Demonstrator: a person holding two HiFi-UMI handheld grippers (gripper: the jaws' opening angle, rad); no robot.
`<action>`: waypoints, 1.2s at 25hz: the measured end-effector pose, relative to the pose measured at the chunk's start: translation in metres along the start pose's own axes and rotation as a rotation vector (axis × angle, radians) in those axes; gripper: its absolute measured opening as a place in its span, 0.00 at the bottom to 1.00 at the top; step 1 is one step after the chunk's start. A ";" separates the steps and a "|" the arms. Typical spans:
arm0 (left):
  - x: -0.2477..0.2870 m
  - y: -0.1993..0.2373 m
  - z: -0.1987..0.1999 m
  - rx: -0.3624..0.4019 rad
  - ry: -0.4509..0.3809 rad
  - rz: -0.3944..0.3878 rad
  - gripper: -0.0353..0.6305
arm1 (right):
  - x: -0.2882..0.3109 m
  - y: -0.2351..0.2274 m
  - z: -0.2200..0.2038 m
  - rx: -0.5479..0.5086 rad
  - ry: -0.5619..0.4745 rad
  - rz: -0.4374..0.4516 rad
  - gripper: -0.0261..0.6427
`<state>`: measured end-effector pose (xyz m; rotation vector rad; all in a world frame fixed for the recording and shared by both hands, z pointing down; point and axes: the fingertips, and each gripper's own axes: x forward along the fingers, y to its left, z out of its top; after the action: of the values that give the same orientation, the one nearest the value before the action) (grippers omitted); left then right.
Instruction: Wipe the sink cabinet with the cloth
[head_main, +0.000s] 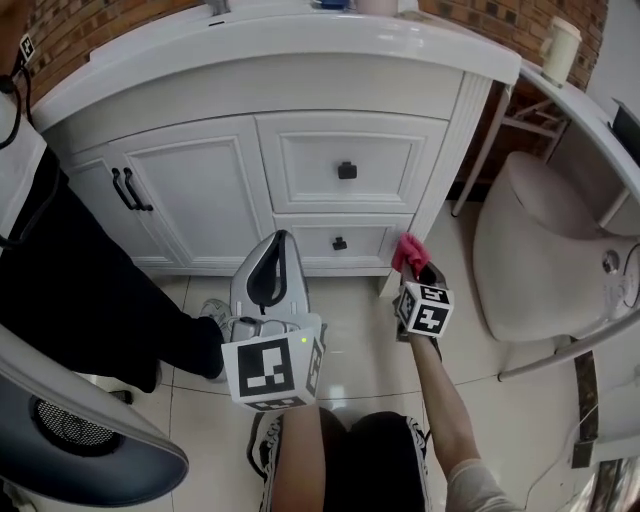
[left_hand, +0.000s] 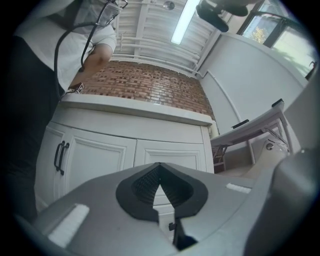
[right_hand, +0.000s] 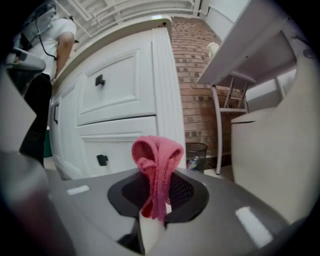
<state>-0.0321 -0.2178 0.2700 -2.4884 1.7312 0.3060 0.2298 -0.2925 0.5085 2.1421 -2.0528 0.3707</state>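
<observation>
The white sink cabinet (head_main: 290, 160) fills the upper middle of the head view, with two doors at the left and two drawers at the right. My right gripper (head_main: 412, 268) is shut on a pink cloth (head_main: 408, 252), held just off the cabinet's lower right corner post. In the right gripper view the cloth (right_hand: 156, 165) sticks up bunched between the jaws, with the drawer fronts (right_hand: 117, 90) close behind it. My left gripper (head_main: 275, 262) hangs in front of the lower drawer, shut with nothing in it; in its own view the jaws (left_hand: 160, 186) meet.
A person in dark trousers (head_main: 90, 290) stands at the cabinet's left. A white toilet (head_main: 545, 250) sits at the right, and a small waste bin (right_hand: 196, 155) stands beside the cabinet's corner. A white counter ledge (head_main: 580, 110) with a cup (head_main: 560, 48) runs along the right.
</observation>
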 end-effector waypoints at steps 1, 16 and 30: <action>-0.006 0.000 -0.001 0.041 0.000 -0.012 0.07 | -0.002 0.025 -0.004 0.007 -0.005 0.051 0.14; -0.004 0.102 -0.126 0.075 0.089 0.145 0.07 | 0.081 0.260 -0.076 -0.091 0.097 0.474 0.14; 0.001 0.077 -0.137 0.077 0.114 0.090 0.07 | 0.060 0.017 -0.079 0.063 0.029 -0.005 0.14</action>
<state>-0.0893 -0.2717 0.4062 -2.4222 1.8642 0.1042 0.2088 -0.3287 0.5998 2.1632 -2.0459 0.4692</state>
